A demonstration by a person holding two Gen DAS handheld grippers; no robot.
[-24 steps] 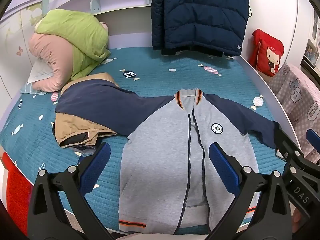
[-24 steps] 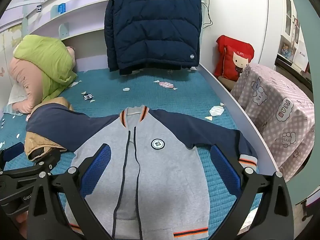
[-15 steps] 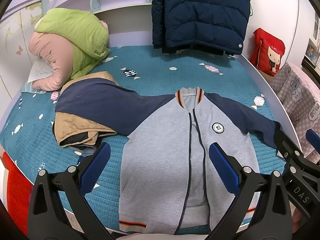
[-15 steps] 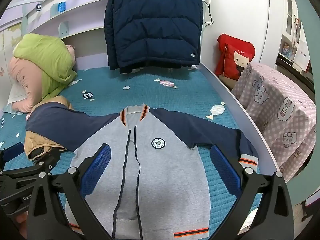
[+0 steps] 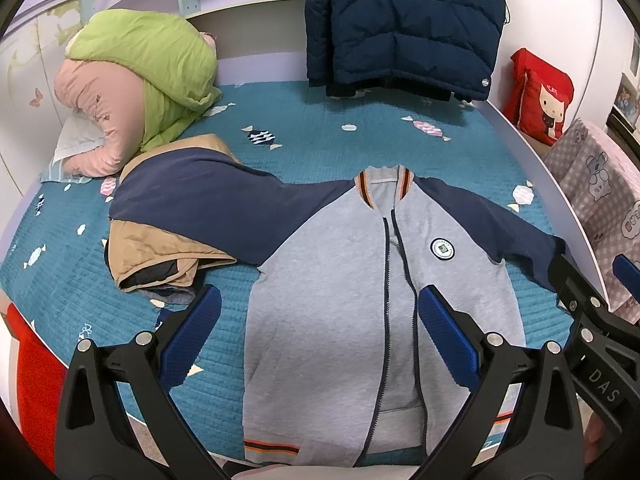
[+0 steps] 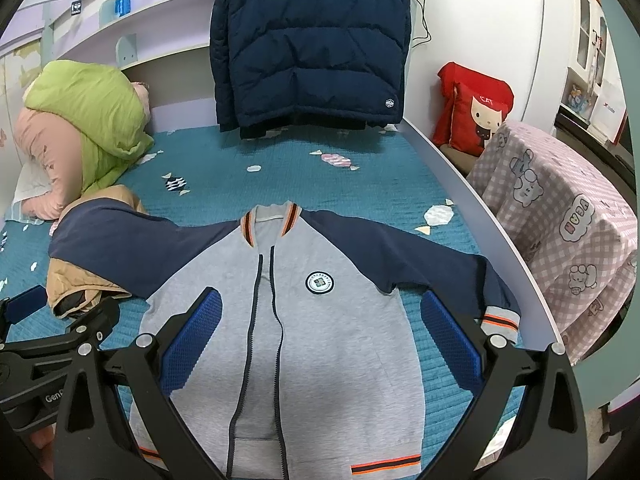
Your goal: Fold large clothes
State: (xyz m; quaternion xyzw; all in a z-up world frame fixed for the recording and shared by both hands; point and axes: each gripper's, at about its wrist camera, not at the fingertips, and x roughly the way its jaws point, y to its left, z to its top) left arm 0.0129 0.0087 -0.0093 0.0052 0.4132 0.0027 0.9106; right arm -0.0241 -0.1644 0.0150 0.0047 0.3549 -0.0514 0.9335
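On the teal bed [image 5: 328,152] we see the gray-and-navy jacket [image 5: 344,304] spread flat, one sleeve draped over a folded tan garment [image 5: 160,248], while our left gripper [image 5: 318,336] and right gripper [image 6: 320,336] hover, jaws wide apart, holding nothing.

Matt knit jacket [image 5: 328,292], quilted bedspread [image 5: 320,148]

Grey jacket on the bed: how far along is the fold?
Done: the grey jacket lies spread flat, front up and zipped, on the teal bedspread. In hand: nothing; the left gripper and right gripper hover open above it. Left: every fold. Both navy sleeves are out, the left sleeve draped over a folded tan garment, the right sleeve reaching the bed edge.
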